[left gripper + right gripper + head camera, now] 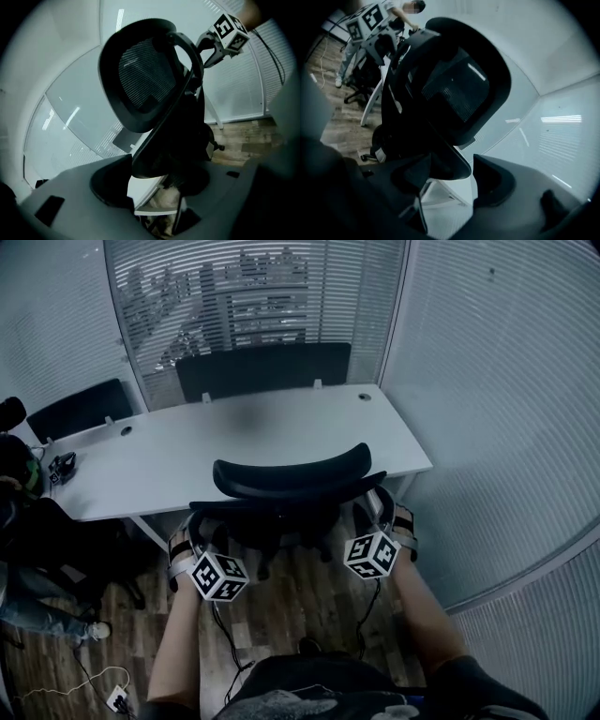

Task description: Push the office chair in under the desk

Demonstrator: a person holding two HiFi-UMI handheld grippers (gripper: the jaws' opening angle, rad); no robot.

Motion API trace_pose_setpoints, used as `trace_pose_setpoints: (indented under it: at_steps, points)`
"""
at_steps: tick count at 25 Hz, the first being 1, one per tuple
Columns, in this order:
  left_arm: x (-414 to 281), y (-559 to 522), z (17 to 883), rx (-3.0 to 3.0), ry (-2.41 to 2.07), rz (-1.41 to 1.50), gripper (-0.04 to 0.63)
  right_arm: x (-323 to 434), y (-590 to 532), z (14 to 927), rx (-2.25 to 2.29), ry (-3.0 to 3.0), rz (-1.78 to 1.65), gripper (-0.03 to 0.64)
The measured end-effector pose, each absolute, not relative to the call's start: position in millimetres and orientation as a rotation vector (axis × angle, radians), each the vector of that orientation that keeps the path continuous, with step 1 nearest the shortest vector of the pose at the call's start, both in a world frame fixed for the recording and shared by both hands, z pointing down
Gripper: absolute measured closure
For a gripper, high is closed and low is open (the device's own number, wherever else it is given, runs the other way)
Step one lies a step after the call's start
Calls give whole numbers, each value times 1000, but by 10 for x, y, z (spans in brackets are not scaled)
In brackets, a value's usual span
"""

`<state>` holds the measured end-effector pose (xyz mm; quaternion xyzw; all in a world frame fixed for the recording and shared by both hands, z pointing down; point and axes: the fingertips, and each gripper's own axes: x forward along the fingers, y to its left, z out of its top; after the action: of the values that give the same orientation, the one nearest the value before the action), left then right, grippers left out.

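Note:
A black mesh-backed office chair [291, 479] stands in front of the white desk [234, 442], its backrest toward me. My left gripper [199, 521] is at the left end of the backrest's upper frame and my right gripper [380, 504] at the right end. In the left gripper view the chair's frame [154, 140] runs between the jaws of the left gripper [157, 183], which close on it. The right gripper view shows the frame's edge [450, 164] clamped in the right gripper [452, 176]. The chair's seat and base are hidden under the backrest.
A second black chair [262, 367] stands across the desk, and another [80, 409] at its left end. A person [28, 549] sits at the left. Glass walls with blinds [506, 427] close in the back and right. Cables [94, 681] lie on the wooden floor.

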<state>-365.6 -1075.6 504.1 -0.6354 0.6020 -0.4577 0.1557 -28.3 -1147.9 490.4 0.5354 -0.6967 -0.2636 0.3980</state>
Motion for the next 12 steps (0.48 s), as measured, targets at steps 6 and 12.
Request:
trace_pose_setpoints:
  at_steps: [6,12]
  points:
    - [-3615,-10212,4714,-1910,1832,-1061,527,-600,-10943,4586,1504,-1903,-629,473]
    - [-3507,-9570,4552,-2119,1887,-840,576,-870,-10250,4519,1571,-1984,-549,580]
